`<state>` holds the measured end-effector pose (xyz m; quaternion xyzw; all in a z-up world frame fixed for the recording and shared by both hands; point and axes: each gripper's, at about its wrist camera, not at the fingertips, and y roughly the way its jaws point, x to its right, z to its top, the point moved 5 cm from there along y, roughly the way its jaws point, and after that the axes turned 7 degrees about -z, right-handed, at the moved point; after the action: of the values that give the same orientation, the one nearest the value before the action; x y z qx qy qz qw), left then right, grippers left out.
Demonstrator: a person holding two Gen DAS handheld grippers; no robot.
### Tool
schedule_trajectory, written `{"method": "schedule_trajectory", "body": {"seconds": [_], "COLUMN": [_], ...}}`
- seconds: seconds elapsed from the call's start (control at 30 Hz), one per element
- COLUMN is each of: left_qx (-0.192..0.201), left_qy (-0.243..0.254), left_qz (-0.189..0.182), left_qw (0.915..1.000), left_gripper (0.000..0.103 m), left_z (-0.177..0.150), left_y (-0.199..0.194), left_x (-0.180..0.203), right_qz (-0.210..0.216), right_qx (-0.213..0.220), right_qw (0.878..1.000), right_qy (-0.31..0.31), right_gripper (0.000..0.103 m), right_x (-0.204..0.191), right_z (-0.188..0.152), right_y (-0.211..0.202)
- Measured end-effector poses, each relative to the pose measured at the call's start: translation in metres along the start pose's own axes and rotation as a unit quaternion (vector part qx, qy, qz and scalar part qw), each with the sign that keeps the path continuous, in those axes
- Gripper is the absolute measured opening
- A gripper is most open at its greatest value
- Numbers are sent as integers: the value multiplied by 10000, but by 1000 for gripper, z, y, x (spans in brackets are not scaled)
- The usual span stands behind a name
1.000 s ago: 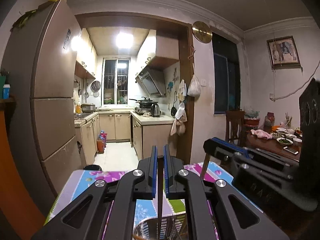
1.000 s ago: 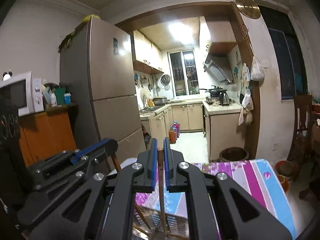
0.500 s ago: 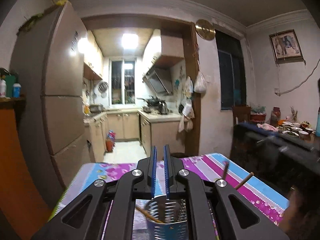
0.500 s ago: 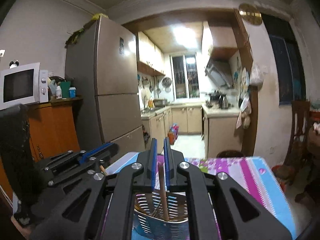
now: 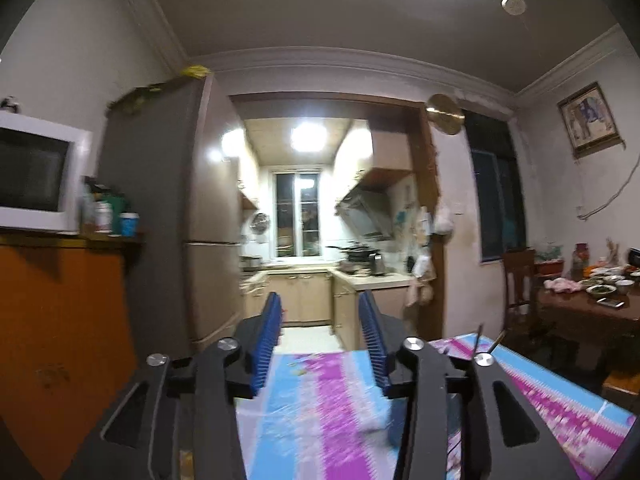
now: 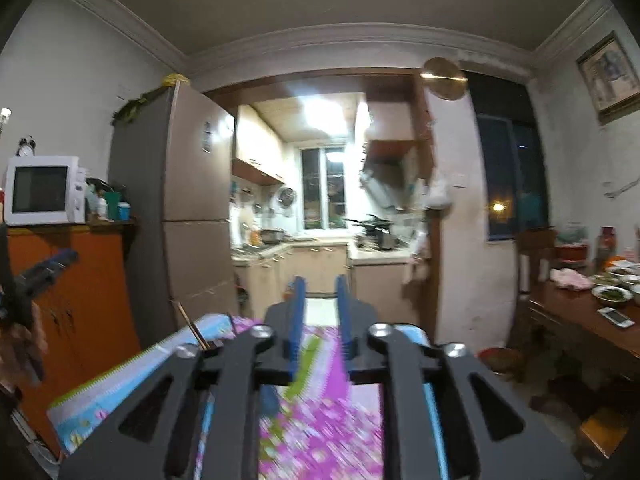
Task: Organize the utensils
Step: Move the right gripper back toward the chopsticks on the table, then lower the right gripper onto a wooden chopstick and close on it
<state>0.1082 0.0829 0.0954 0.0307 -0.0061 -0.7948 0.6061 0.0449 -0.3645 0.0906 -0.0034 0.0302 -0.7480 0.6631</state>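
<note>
Both sets of jaws opening, nothing between the ridged blue pads. Left gripper [image 5: 318, 340] and right gripper [image 6: 319, 322] pointing level over the counter [image 5: 316, 408], toward the kitchen doorway.

Chopsticks [image 6: 192, 326] showing only as thin tips near the counter's far edge: left of the right gripper's frame in the right wrist view, right of the left gripper's frame in the left wrist view [image 5: 489, 342]. Apparently standing in some holder, but the holder hidden behind the black linkages, so cannot tell. No other utensils visible.

Risks from here, as judgement: a blind return toward the counter, with the sticks masked by the gripper frames, likely to clip the slanted tips and tip or scatter them. Slim, smooth sticks also prone to rolling or pivoting out of a two-pad pinch if caught off-centre. Heavy motion blur over the cloth, so hard to judge clearance.

Counter covered in a glossy, plastic-looking cloth, striped pink, purple and pale blue with floral print. Jaw pads blue, finely ribbed, long and flat. Gripper frames matte black, angular, with round silver pivot bolts. Chopsticks straight, tapered, brown, seemingly wood.
</note>
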Motion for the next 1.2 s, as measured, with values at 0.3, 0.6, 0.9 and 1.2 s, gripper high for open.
{"method": "schedule_trajectory", "body": {"seconds": [0.3,0.6,0.9,1.2], "left_qx": [-960,-2386,-2735,-2629], "left_qy": [483,142,-104,23], "left_qz": [413,36,-908,-1073], "left_qw": [9934,9710,9575,9588], "left_gripper": [62,79,79,51], "left_z": [-90,-216,-243,-240], "left_y": [-100,-146,-147,-114], "left_x": [6,54,89,98], "right_qz": [-400,17,432,668], "right_qx": [-1273,-2178,-2133,-2200], "right_qw": [9910,9756,9705,9665], "right_qy": [-36,-286,-1033,-1142], "right_gripper": [90,96,96,51], "right_x": [-6,-67,-127,-153], "right_z": [-115,-217,-248,-255], "right_y": [-44,-66,-64,-41]}}
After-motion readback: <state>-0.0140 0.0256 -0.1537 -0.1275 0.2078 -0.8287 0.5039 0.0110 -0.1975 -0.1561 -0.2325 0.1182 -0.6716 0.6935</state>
